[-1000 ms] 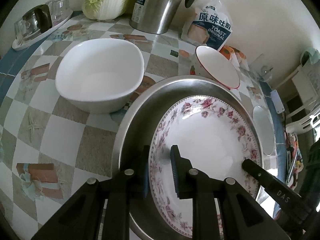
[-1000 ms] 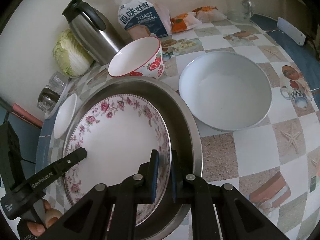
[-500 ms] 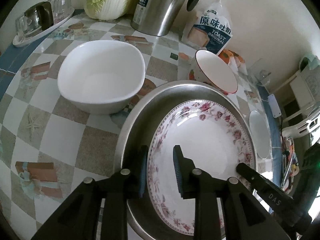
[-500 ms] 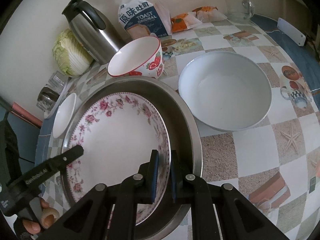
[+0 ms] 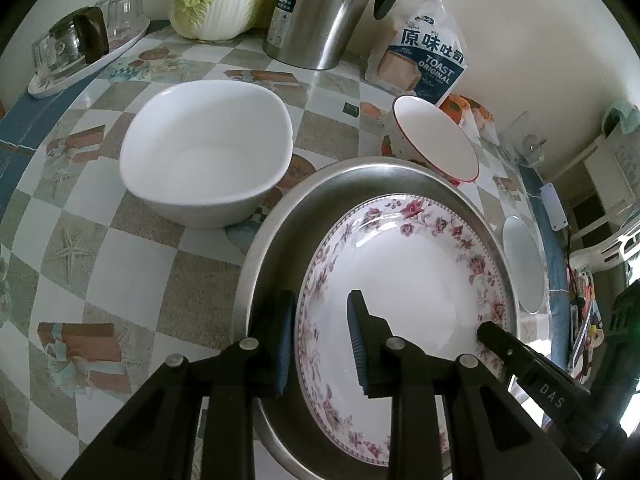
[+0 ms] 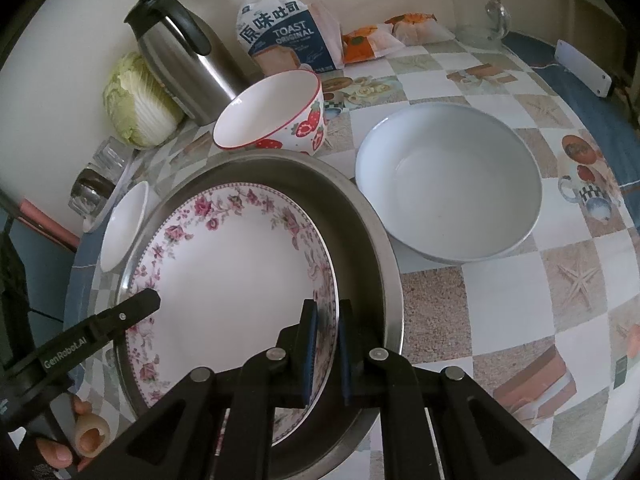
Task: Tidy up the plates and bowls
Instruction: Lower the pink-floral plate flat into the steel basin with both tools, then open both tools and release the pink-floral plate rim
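Left hand-held gripper (image 5: 320,340) wider; basin (image 5: 280,240) around.

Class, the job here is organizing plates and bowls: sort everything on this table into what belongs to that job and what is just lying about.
Belongs to the job:
floral plate
steel basin
strawberry bowl
large white bowl
small white dish

Just lying about:
cabbage
thermos jug
toast bag
glass mug

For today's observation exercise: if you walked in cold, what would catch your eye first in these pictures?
First, the floral plate lying inside the steel basin, with the right claw shut on its rim and the left claw straddling the opposite rim, jaws apart. Next, the large white bowl beside the basin, and the strawberry bowl behind it.
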Demonstrator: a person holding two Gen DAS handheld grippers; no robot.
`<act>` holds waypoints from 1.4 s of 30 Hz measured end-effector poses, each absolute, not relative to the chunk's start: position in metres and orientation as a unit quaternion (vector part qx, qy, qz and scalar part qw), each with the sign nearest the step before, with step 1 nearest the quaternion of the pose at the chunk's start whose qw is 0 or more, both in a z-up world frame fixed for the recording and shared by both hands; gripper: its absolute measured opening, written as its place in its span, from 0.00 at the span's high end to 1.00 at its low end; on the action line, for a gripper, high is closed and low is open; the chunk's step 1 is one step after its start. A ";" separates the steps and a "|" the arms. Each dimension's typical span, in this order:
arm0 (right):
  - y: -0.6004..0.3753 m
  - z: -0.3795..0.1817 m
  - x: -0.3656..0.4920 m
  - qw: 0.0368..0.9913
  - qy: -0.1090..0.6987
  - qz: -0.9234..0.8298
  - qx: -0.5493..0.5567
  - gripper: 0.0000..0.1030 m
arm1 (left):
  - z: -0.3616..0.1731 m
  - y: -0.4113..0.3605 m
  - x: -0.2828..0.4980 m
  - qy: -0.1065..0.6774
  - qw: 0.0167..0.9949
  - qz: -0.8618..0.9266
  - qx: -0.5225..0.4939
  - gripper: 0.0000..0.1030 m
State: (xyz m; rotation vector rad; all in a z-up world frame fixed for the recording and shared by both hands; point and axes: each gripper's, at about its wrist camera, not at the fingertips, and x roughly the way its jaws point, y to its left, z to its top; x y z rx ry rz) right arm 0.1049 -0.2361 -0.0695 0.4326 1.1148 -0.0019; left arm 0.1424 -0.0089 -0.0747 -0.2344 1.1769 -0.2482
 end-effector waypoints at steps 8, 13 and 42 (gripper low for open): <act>-0.236 -0.070 0.105 0.827 0.525 -0.001 0.203 0.89 | -0.073 -0.010 0.141 0.551 0.820 -0.115 -0.104 0.74; -0.238 -0.069 0.104 0.826 0.524 -0.002 0.206 0.90 | -0.072 -0.011 0.141 0.549 0.822 -0.114 -0.099 0.74; -0.226 -0.033 0.096 0.854 0.502 -0.020 0.137 0.53 | -0.046 -0.021 0.126 0.538 0.839 -0.076 -0.034 0.42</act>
